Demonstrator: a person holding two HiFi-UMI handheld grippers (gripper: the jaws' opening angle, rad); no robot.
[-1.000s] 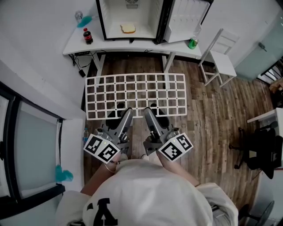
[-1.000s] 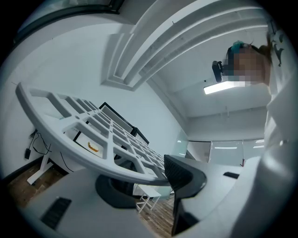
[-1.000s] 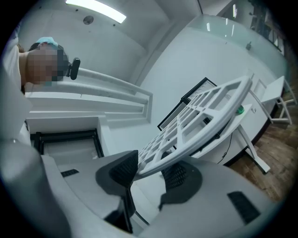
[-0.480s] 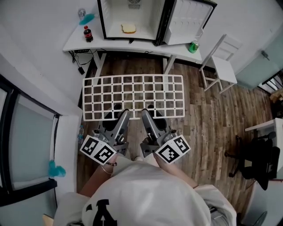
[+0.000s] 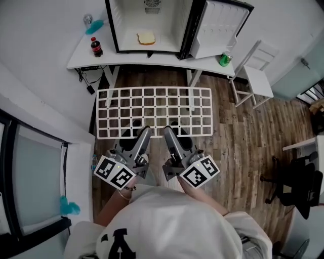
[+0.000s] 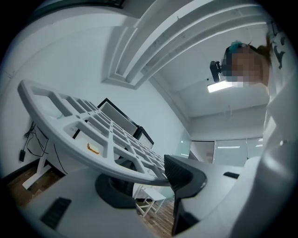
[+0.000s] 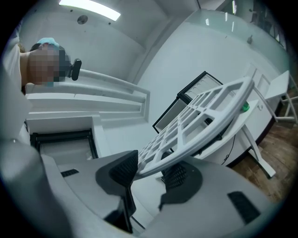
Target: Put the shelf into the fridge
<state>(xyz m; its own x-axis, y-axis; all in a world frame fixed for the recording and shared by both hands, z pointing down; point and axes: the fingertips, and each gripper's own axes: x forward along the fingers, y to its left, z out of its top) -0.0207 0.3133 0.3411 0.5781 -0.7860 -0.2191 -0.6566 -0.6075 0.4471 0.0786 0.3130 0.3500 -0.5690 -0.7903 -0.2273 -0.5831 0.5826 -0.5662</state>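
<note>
Closest to me, my left gripper (image 5: 143, 132) and right gripper (image 5: 169, 131) sit side by side in front of my body, marker cubes toward me. Each is clamped on the near rim of the shelf (image 5: 155, 108). In the left gripper view the dark ribbed pads of my left gripper (image 6: 149, 179) pinch the shelf's (image 6: 96, 162) curved white edge from both sides. In the right gripper view my right gripper (image 7: 151, 172) bites the same rim (image 7: 178, 155) the same way. The jaws stand only as far apart as the rim is thick.

The shelf is a white open grid. I hold it roughly flat in the air above the wooden floor (image 5: 238, 131), its far edge toward the white table (image 5: 86, 59).

On that table stands the fridge (image 5: 162, 15), its door (image 5: 217, 28) swung open to the right and a slice of bread (image 5: 147, 37) on its floor. A cola bottle (image 5: 95, 46) stands left of the fridge and a green bottle (image 5: 224, 59) right of it. A white chair (image 5: 255, 76) is beside the table's right end.
</note>
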